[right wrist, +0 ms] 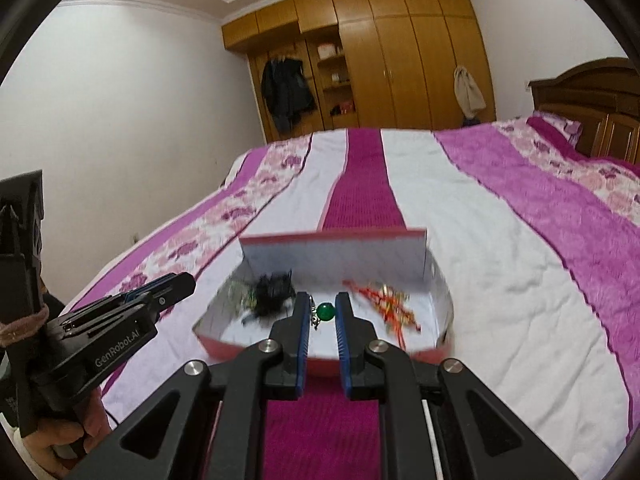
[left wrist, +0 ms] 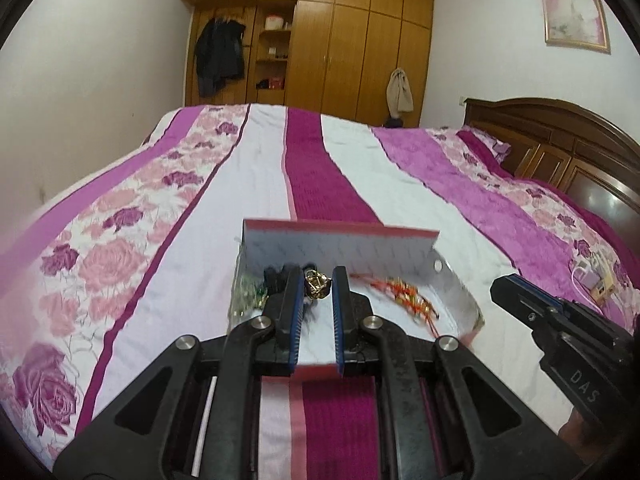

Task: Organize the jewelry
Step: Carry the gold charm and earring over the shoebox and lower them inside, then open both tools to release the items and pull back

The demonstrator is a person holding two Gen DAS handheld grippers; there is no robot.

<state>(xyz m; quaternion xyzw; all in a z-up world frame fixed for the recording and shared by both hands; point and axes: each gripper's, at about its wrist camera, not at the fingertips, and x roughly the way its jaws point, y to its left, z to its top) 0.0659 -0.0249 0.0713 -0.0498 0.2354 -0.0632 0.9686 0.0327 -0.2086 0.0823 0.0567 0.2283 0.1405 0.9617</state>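
A shallow box (left wrist: 340, 240) (right wrist: 336, 246), white inside and red outside, lies on the bed with its lid standing up at the back. My left gripper (left wrist: 318, 276) hovers over its near edge, shut on a gold jewelry piece (left wrist: 318, 286). My right gripper (right wrist: 321, 300) is shut on a green bead pendant (right wrist: 325, 312) with a thin chain. In the box lie a red-and-gold string piece (left wrist: 404, 300) (right wrist: 384, 304), a black piece (left wrist: 276, 280) (right wrist: 272, 288) and a green beaded piece (left wrist: 248, 294) (right wrist: 240, 294). Each gripper shows in the other's view: the right gripper (left wrist: 505, 291), the left gripper (right wrist: 180, 282).
The bed has a pink, purple and white floral quilt (left wrist: 180, 208) (right wrist: 500, 240). A dark wooden headboard (left wrist: 560, 148) stands at the right and a wooden wardrobe (left wrist: 340, 40) at the far wall. Small plugs and a cable (left wrist: 596, 280) lie on the quilt. A hand (right wrist: 60, 440) holds the left gripper.
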